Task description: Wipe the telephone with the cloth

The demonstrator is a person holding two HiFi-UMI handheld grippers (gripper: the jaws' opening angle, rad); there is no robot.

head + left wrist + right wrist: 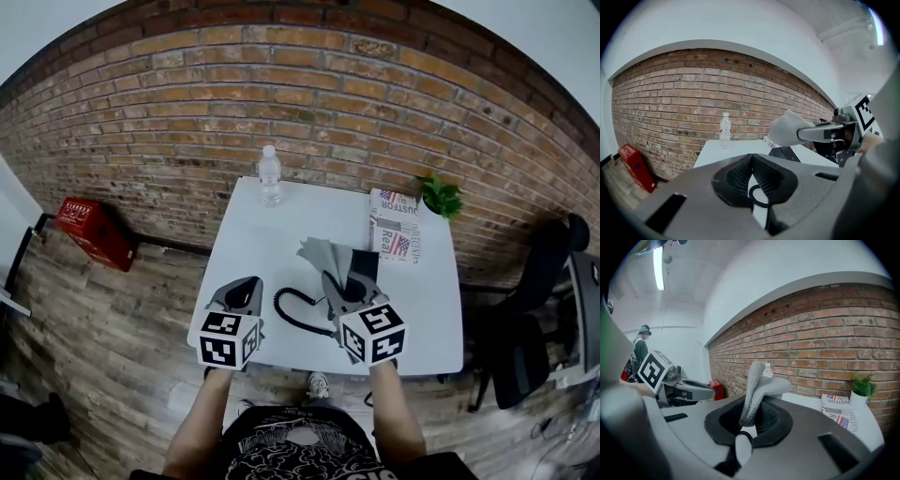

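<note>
Fingers pinched on cloth, right gripper, held above phone; left gripper closed tight, empty, near left. Probably yet to start wiping: whole phone to do.

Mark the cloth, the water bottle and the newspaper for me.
cloth [755, 389]: right gripper view, on the upright grey fold.
water bottle [270, 178]: head view, middle of its body.
newspaper [394, 225]: head view, middle of the printed page.
</note>
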